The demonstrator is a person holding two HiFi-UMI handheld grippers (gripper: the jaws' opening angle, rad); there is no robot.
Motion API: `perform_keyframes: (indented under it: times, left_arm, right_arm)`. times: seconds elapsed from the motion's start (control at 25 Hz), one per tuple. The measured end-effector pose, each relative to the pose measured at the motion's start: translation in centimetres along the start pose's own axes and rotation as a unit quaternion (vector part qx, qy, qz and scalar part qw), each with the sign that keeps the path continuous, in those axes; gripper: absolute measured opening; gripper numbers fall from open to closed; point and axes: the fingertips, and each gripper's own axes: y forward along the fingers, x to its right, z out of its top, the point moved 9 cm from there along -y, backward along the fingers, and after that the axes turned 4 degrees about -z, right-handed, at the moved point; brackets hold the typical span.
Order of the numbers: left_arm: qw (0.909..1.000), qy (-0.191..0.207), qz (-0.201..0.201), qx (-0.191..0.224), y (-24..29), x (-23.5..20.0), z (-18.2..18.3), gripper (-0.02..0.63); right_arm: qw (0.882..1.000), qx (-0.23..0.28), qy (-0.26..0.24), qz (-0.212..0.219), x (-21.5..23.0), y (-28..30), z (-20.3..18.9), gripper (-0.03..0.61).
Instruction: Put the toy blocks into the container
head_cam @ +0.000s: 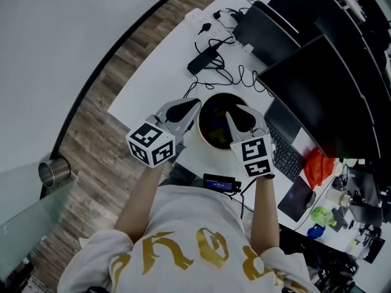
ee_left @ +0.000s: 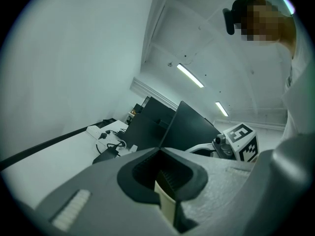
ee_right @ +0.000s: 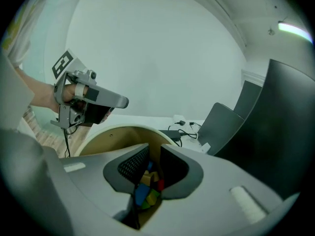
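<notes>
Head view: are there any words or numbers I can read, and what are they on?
Nothing reads clearly.
Shirt: gold letters, upside down and creased, unreadable.
Left cube and right cube: black-and-white square patterns, not words.
Keyboard: keys too small to read.
Container: no label shows.

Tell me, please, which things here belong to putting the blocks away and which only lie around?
For the job: container; toy blocks inside it; left hand-held gripper, clamped on its rim; right hand-held gripper, open above it.
Lying about: power adapter, power strip, keyboard, monitor.
</notes>
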Motion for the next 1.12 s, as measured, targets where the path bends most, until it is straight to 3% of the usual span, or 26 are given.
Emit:
perform_keyframes:
  times: [0.16, 0.48, 0.72, 1.12]
  left_arm:
    - [0.9997, 0.014, 0.02, 0.003, -0.3, 1.5, -0.3, 0.009]
    - [0.9973, 0.039, 0.062, -0.001, -0.9, 4.6, -1.1, 0.009]
    - [0.9948, 0.06, 0.082, -0.003, -1.4, 6.8, -1.6, 0.009]
    - [0.9898, 0.08, 0.117, -0.007, -2.4, 9.5, -2.6, 0.009]
  right_arm:
    - [0.998, 0.025, 0.049, -0.01, 0.4, -1.7, -0.8, 0.028]
    - [0.994, 0.06, 0.096, -0.008, 0.4, -4.9, -2.3, 0.028]
    - [0.986, 0.082, 0.146, 0.018, 0.2, -6.9, -3.8, 0.028]
    - [0.962, 0.121, 0.243, -0.003, 1.0, -9.8, -6.2, 0.028]
